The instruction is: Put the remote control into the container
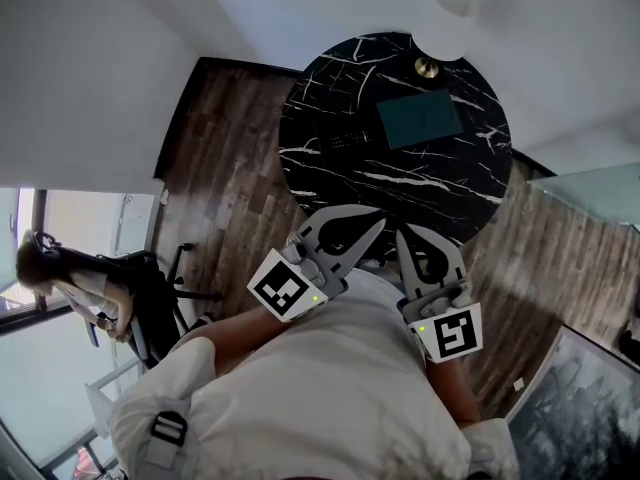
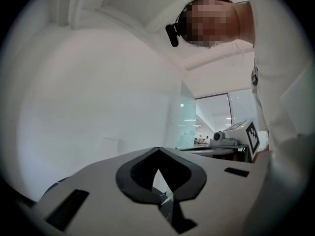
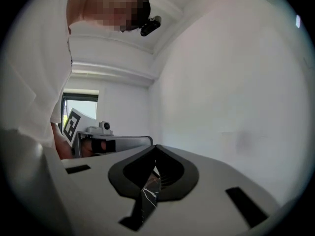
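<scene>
A dark remote control (image 1: pixel 345 140) lies on the round black marble table (image 1: pixel 400 183), left of a flat teal container (image 1: pixel 420 118). I hold both grippers close to my body, short of the table's near edge and well apart from both objects. In the head view the left gripper (image 1: pixel 379 220) and the right gripper (image 1: pixel 402 231) point toward the table with their jaws together. The left gripper view shows the left gripper (image 2: pixel 156 149) shut on nothing. The right gripper (image 3: pixel 155 147) is likewise shut and empty. Both gripper views look up at white walls and my torso.
A small gold round object (image 1: pixel 427 66) sits at the table's far edge. Wood flooring (image 1: pixel 225 148) surrounds the table. At the left a person (image 1: pixel 60 278) sits by a black office chair (image 1: pixel 150 303). A pale glass surface (image 1: pixel 590 183) stands at the right.
</scene>
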Tool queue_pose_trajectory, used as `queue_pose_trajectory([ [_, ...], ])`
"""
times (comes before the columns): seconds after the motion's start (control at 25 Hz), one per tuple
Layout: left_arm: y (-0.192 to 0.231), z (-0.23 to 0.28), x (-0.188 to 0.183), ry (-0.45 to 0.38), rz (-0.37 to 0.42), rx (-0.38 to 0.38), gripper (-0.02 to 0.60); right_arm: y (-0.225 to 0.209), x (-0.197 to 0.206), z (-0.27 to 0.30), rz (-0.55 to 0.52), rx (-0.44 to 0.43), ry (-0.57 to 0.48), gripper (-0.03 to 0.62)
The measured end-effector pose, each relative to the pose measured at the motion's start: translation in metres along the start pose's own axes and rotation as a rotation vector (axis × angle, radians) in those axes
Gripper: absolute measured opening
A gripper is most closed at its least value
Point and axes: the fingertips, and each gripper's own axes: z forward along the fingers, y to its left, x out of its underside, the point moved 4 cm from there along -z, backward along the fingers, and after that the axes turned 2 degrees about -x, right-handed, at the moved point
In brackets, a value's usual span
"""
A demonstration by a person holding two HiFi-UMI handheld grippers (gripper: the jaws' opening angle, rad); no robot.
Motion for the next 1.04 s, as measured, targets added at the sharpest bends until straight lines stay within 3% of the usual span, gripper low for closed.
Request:
queue_pose_trajectory([
  [0.28, -0.017, 0.001, 0.011, 0.023, -0.006, 0.017, 0.006, 0.007, -0.002, -0.015, 0.046, 0.066, -0.037, 0.009],
  [0.48, -0.013, 0.003, 0.006, 0.008, -0.003, -0.012, 0.006, 0.004, -0.001, -0.016, 0.046, 0.085, -0.032, 0.009],
  [0.64, -0.013, 0.004, 0.008, 0.017, -0.002, -0.016, 0.006, 0.002, 0.008, -0.017, -0.009, 0.052, -0.015, 0.009],
  [1.04, -0.013, 0.006, 0.008, 0.02, -0.014, -0.032, 0.006, -0.002, 0.011, -0.015, 0.0, 0.031, 0.012, 0.009],
])
